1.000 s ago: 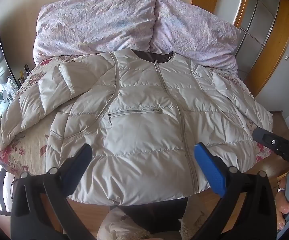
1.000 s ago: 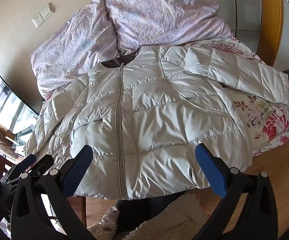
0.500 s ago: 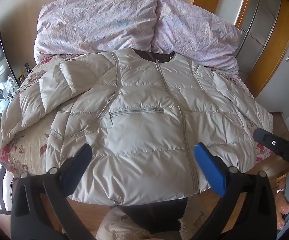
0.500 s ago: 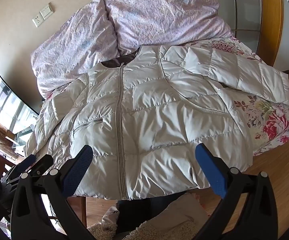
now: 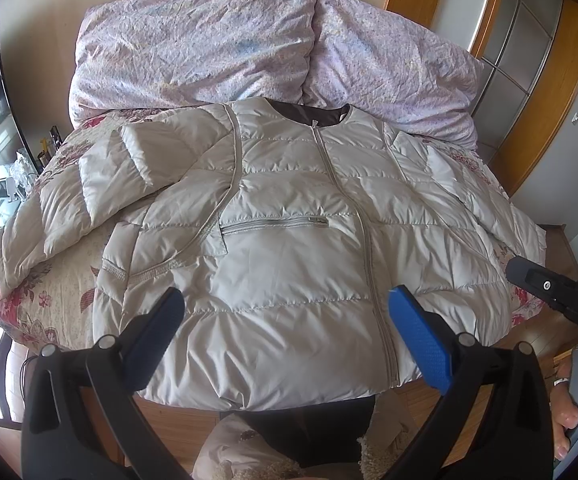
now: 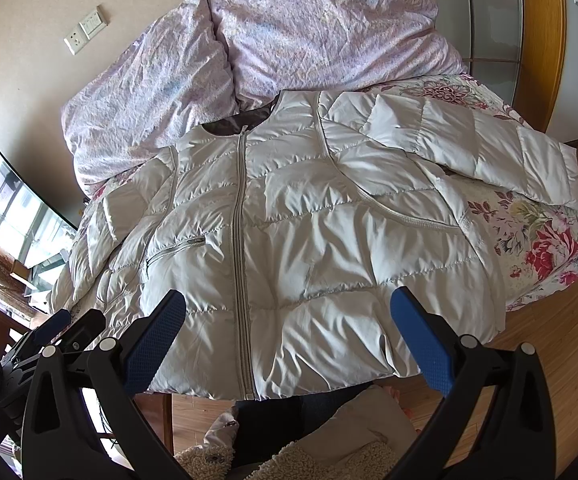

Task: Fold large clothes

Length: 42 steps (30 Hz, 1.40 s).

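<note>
- Bed (image 5: 53, 304), floral cover; two lilac pillows (image 5: 193, 40) at the head.
- Quilted beige jacket (image 5: 289, 248): lies face up across the bed, zipped, collar toward the pillows, hem hanging over the near edge, both sleeves spread outward.
- Handling, judged: light, puffy and soft; the smooth shell looks slippery and likely to spring back from a fold. Best taken by a sleeve cuff (image 6: 565, 176) or a hem corner, pinching through the padding.
- Left gripper (image 5: 287, 320): jaws spread wide, holding nothing, above the hem.
- Right gripper (image 6: 287, 320): likewise wide apart and empty.
</note>
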Motion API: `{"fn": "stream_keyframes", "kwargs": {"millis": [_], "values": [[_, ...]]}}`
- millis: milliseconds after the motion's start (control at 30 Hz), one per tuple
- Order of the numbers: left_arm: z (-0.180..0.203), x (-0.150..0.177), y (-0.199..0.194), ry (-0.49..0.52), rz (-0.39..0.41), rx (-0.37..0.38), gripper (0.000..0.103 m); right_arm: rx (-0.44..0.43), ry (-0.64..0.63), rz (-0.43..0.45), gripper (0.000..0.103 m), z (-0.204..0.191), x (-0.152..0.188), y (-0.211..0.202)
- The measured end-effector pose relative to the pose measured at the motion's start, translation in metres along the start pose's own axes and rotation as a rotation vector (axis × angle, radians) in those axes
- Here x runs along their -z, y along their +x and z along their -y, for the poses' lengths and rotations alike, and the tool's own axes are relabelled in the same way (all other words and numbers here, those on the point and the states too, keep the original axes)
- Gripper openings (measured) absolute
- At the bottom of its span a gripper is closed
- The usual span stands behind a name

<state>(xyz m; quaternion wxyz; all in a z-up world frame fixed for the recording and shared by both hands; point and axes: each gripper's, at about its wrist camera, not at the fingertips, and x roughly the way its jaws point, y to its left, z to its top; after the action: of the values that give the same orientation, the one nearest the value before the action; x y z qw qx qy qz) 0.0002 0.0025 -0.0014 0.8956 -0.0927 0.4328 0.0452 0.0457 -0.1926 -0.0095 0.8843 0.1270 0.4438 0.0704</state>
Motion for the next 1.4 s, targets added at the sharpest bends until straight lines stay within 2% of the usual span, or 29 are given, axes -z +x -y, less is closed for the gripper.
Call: {"fn": "stream_keyframes", "kwargs": {"millis": [1400], "values": [[-0.0031, 0.0009, 0.0005, -0.001, 0.000, 0.001, 0.101, 0.004, 0.000, -0.001, 0.102, 0.0005, -0.0017, 0.0015]]}}
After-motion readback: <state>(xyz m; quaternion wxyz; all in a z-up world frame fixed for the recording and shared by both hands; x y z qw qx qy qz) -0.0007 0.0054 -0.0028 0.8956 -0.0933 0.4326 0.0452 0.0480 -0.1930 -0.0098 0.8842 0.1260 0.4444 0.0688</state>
